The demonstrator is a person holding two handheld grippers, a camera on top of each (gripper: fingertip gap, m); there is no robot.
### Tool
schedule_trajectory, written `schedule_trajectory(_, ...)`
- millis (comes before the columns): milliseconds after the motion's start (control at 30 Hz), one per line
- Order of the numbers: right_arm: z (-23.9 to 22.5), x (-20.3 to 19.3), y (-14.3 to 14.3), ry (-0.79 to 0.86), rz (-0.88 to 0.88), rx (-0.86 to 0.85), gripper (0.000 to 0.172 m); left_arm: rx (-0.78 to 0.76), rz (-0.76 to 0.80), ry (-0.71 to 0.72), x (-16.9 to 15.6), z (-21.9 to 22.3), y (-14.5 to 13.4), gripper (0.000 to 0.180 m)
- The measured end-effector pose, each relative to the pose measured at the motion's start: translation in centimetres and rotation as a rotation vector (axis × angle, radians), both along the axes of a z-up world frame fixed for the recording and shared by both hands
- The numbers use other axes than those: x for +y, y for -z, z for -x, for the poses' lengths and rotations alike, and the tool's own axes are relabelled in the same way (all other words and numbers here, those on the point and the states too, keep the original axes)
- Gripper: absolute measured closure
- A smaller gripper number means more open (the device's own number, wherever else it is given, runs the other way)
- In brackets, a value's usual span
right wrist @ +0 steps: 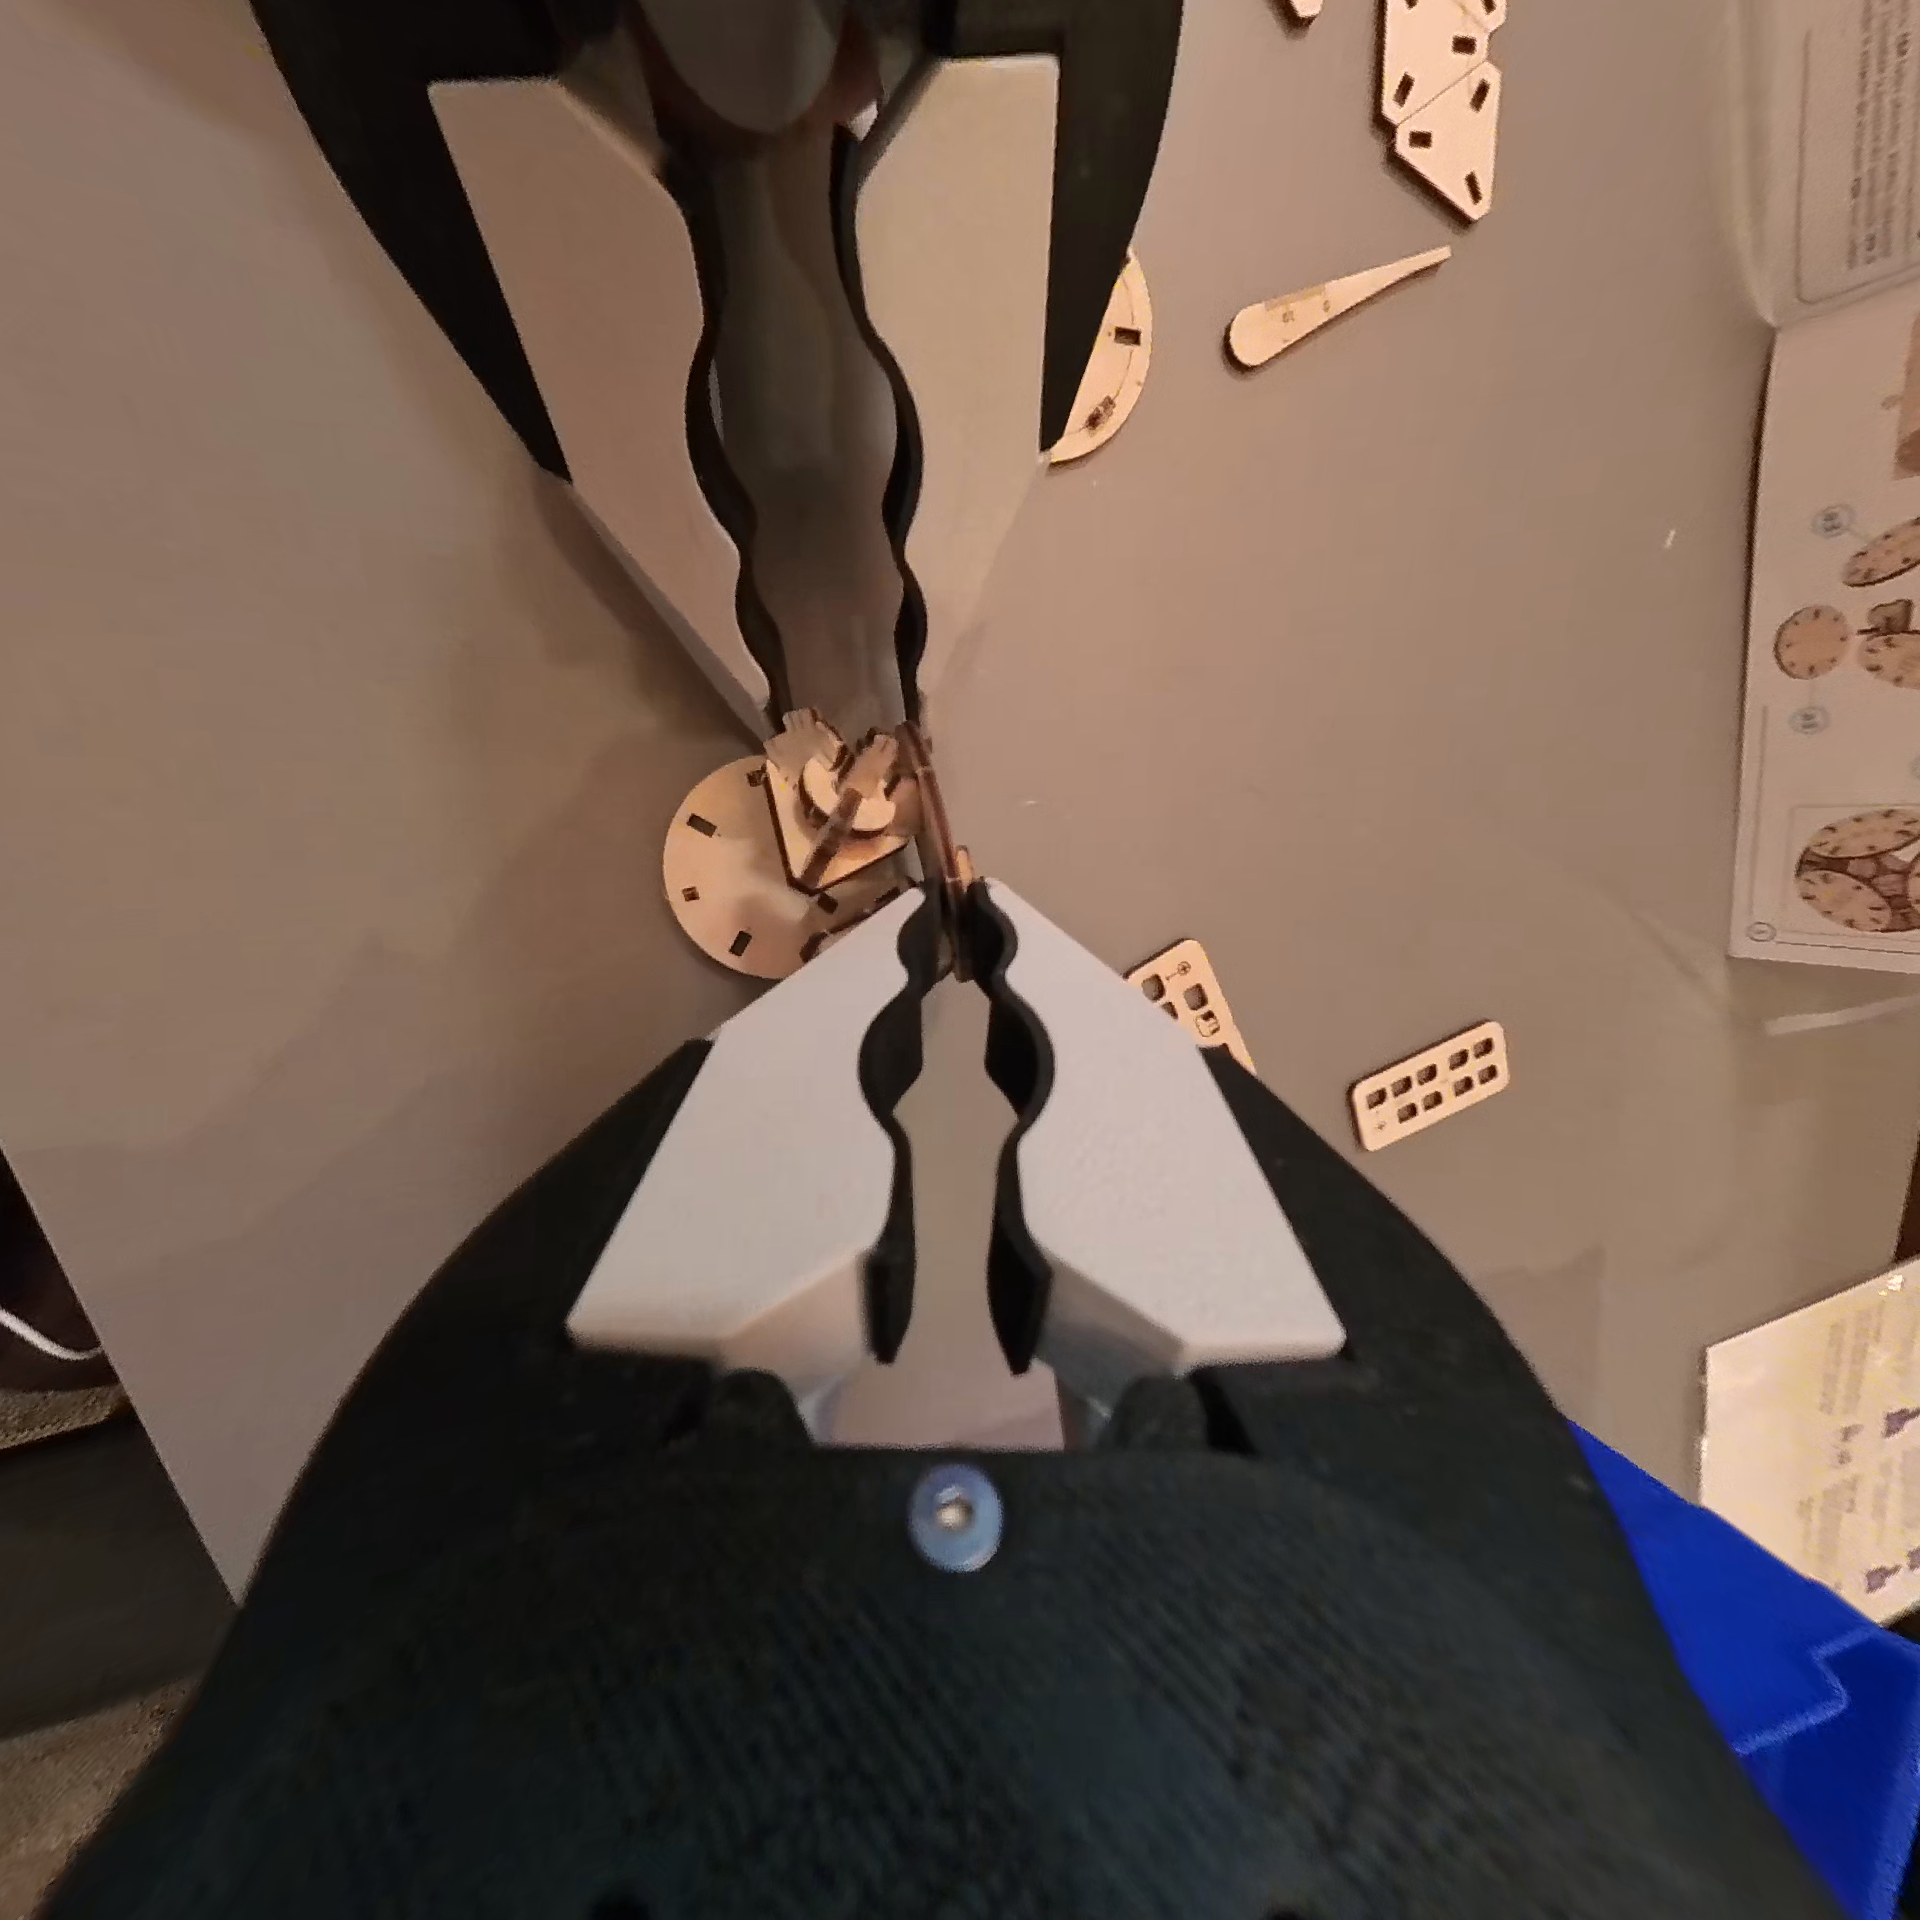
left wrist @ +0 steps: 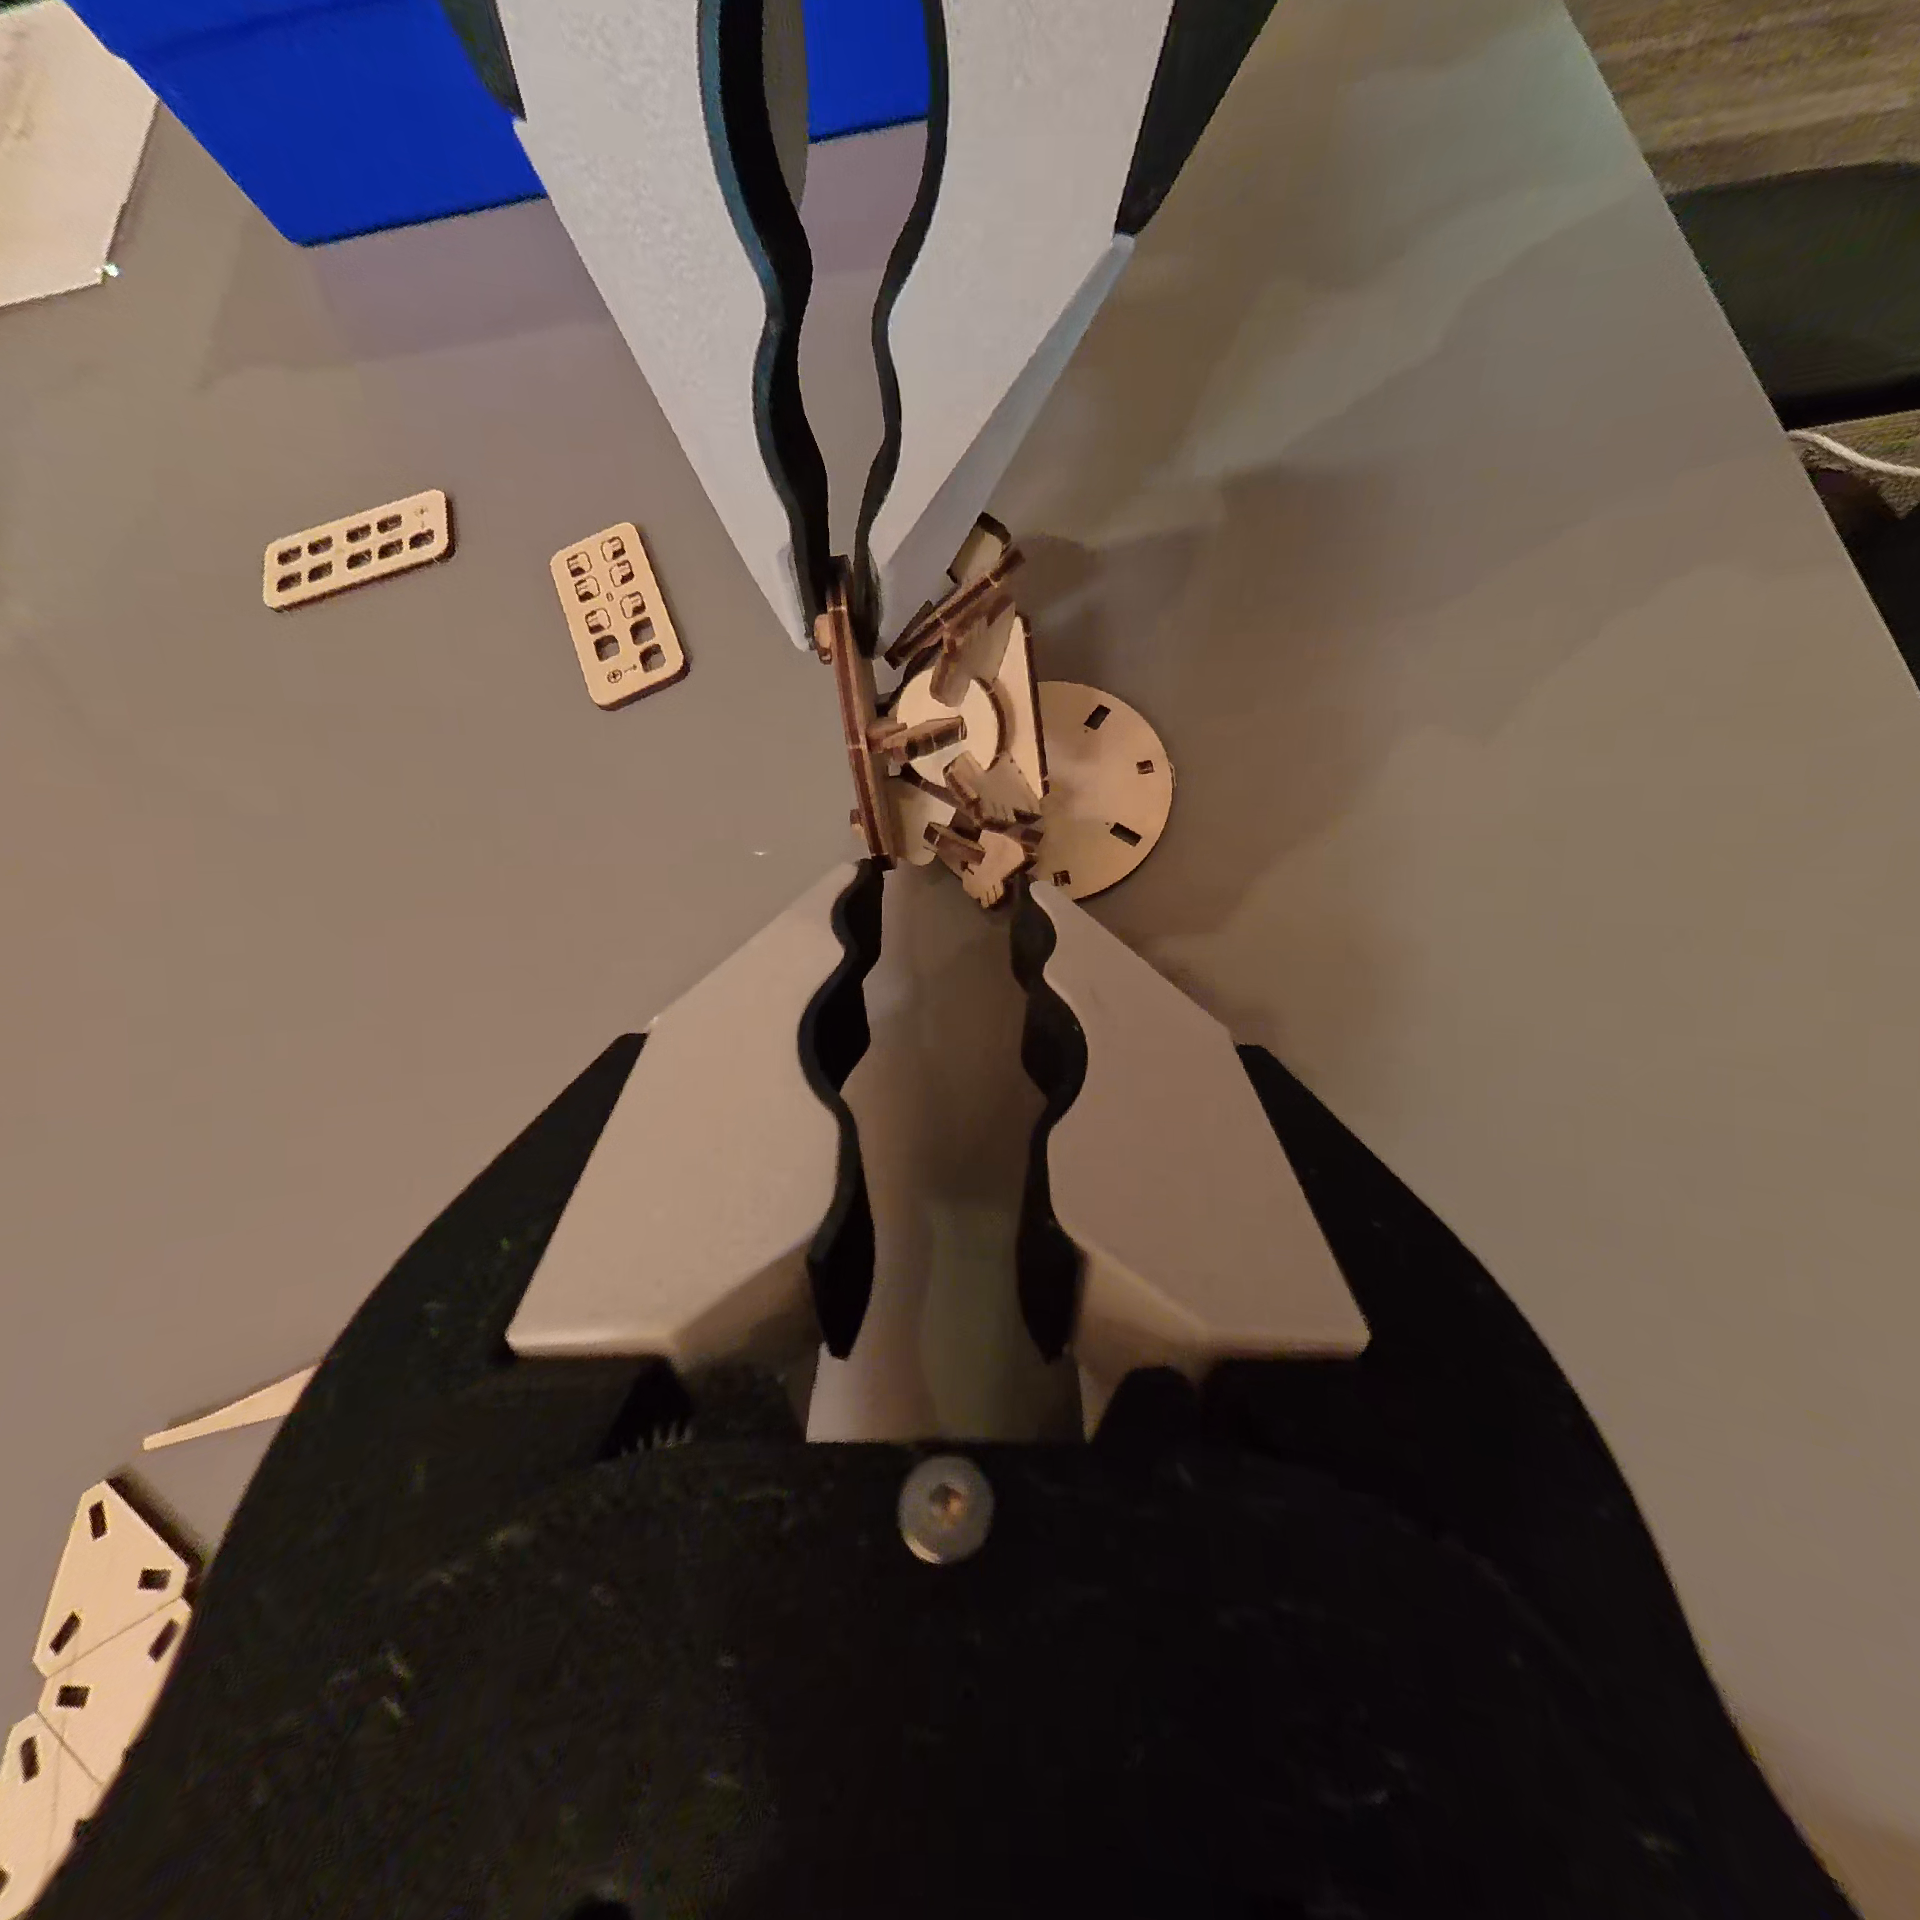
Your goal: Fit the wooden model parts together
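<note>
A small wooden assembly (left wrist: 940,743) of a flat plate, a round piece and several pegs hangs between both grippers above the grey table (left wrist: 312,935). My left gripper (left wrist: 948,883) is shut on its near end: one pad touches the plate's edge, the other a small foot-shaped piece. My right gripper (right wrist: 951,904) is shut on the thin edge of the plate (right wrist: 940,831). It reaches in from the top of the left wrist view (left wrist: 842,597). The left gripper (right wrist: 844,732) faces it in the right wrist view. A slotted wooden disc (left wrist: 1117,800) lies on the table under the assembly.
Two small rectangular wooden pieces with holes (left wrist: 358,548) (left wrist: 620,615) lie to the left. Wooden panels with slots (left wrist: 94,1621), a teardrop-shaped piece (right wrist: 1330,307) and another disc (right wrist: 1117,364) lie nearby. A blue box (left wrist: 312,114) and an open instruction booklet (right wrist: 1839,675) border the area. The gap from one gripper's tips to the other's is roughly 5 centimetres.
</note>
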State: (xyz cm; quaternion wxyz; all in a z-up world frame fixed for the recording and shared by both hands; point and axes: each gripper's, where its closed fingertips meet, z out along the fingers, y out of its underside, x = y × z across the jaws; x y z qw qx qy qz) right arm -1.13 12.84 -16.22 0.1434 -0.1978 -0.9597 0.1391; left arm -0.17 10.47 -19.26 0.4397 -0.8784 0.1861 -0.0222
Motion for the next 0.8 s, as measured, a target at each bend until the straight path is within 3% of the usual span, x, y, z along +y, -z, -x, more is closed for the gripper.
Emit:
schedule_trajectory(433, -0.18, 0.60, -0.02, 0.016, 0.009, 0.019, 0.169, 0.101, -0.036, 0.007, 0.69, -0.14, -0.03, 0.160)
schedule_trajectory(633, -0.15, 0.64, -0.04, 0.006, 0.020, 0.027, 0.169, 0.063, -0.037, 0.003, 0.67, -0.13, -0.13, 0.159)
schedule_trajectory(800, -0.01, 0.83, 0.01, -0.001, 0.021, 0.027, 0.168, 0.091, -0.037, 0.020, 0.68, -0.43, 0.05, 0.147)
